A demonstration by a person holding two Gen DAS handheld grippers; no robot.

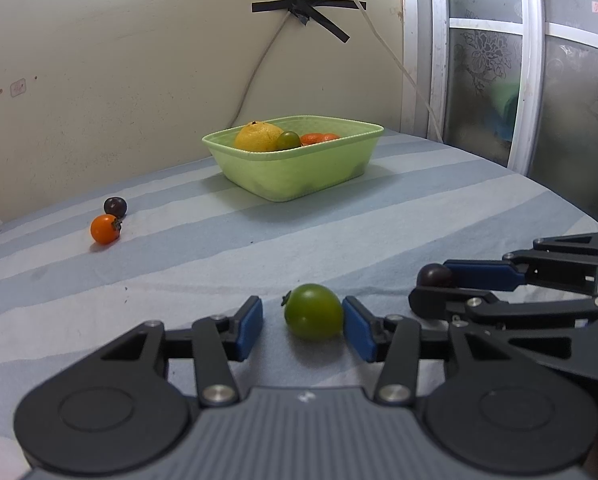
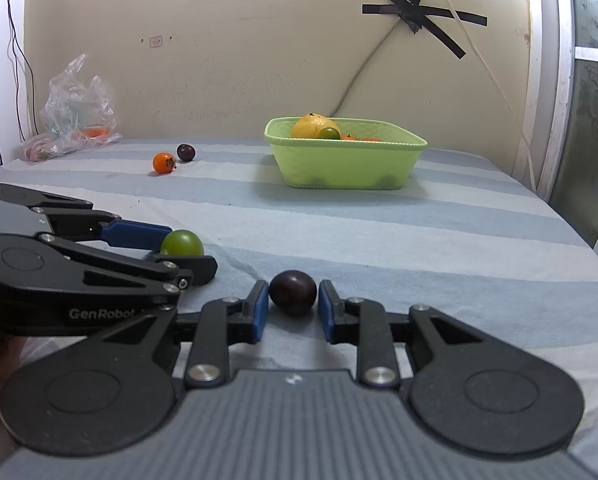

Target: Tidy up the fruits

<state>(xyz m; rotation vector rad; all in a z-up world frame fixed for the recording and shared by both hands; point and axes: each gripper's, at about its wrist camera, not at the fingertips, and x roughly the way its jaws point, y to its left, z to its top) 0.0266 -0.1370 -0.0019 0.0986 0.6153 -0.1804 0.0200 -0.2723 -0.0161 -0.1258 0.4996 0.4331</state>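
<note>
my left gripper [image 1: 303,322] sits narrowly parted around the green tomato [image 1: 314,311] on the cloth [image 1: 419,208], left pad clear; my right gripper [image 2: 293,306] pinches the dark fruit [image 2: 293,292] beside it.

wall [image 1: 119,60]: cream, scuffed | black tape [image 1: 311,8]: crossed over cable | striped cloth [image 1: 259,240]: blue-white | frosted window [image 1: 487,80]: right

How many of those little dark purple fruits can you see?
2. One dark fruit lies on the striped cloth between the jaws of the right gripper. The other dark fruit sits farther back beside an orange one. The green basket may hide more.
</note>
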